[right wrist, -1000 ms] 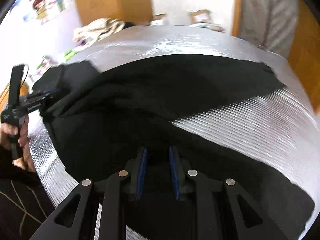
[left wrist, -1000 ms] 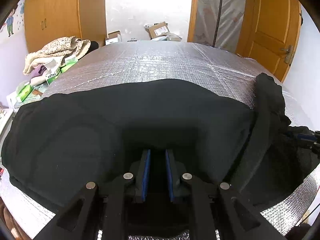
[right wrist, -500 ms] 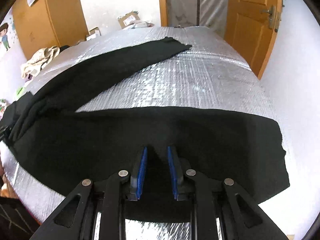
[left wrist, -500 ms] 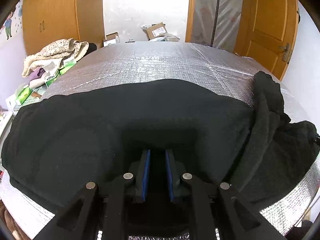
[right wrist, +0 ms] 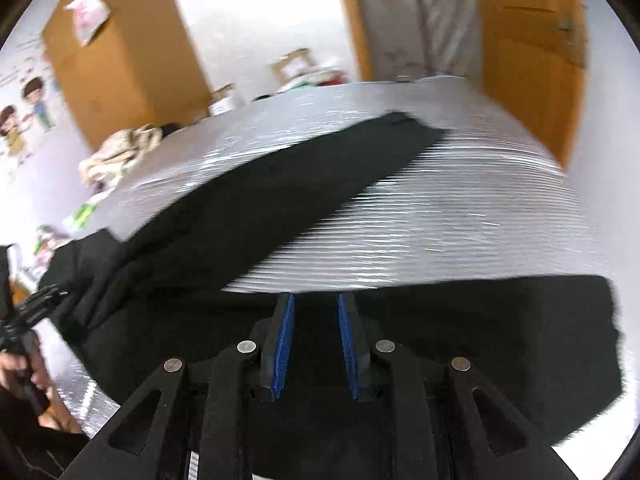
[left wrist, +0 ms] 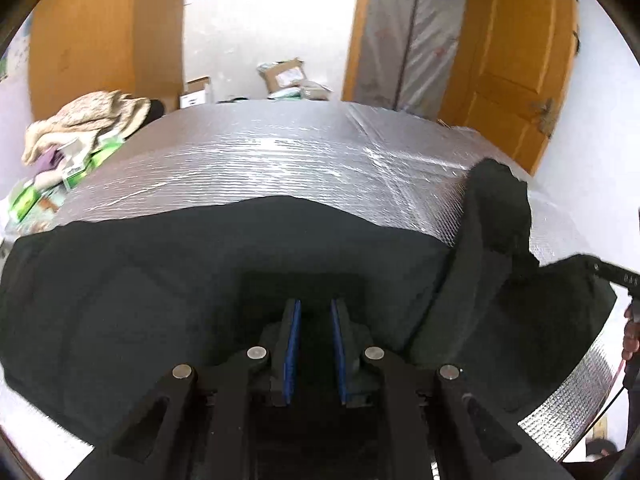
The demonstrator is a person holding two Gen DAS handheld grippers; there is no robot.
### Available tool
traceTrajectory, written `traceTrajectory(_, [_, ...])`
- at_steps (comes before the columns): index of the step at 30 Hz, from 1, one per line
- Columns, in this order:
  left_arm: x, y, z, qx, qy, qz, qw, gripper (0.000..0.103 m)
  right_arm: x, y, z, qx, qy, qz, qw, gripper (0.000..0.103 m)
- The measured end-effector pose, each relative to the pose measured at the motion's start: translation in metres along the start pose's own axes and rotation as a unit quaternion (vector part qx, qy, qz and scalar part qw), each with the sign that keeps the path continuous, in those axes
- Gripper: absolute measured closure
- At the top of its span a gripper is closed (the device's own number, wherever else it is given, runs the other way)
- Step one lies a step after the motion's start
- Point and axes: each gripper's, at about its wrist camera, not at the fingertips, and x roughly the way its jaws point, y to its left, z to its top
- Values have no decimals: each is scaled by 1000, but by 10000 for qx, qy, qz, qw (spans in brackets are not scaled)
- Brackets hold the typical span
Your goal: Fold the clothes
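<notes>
A black garment lies spread over the silver foil-covered table; a bunched fold of it rises at the right. My left gripper sits low over the garment, jaws a narrow gap apart with dark cloth between them. In the right wrist view the same garment lies across the near edge, with a long black part running to the far side. My right gripper hovers over it, jaws slightly apart. The left gripper shows at that view's left edge.
A pile of beige clothes and green packets lie left of the table. Cardboard boxes stand behind it. A wooden door is at the right, a wardrobe at the left. The foil surface reaches to the far edge.
The right gripper has swung left and its jaws have opened a little wider. It shows again at the right edge of the left wrist view. The left gripper has barely moved.
</notes>
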Motion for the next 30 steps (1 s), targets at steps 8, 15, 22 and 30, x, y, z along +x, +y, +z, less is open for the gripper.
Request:
traceTrajectory(8, [12, -12, -2, 190, 136, 211, 9995, 88, 36, 25, -2, -244, 309, 123, 9991, 78])
traceTrajectory(15, [8, -11, -1, 158, 93, 260, 9995, 88, 32, 45, 1, -488, 297, -15, 9984, 78])
traceTrajectory(22, [-4, 1, 4, -18, -15, 355, 9994, 88, 41, 50, -1, -503, 400, -135, 9978, 78])
traceTrajectory(30, [5, 22, -2, -201, 173, 722, 9970, 88, 33, 49, 6, -255, 214, -110, 9994, 78])
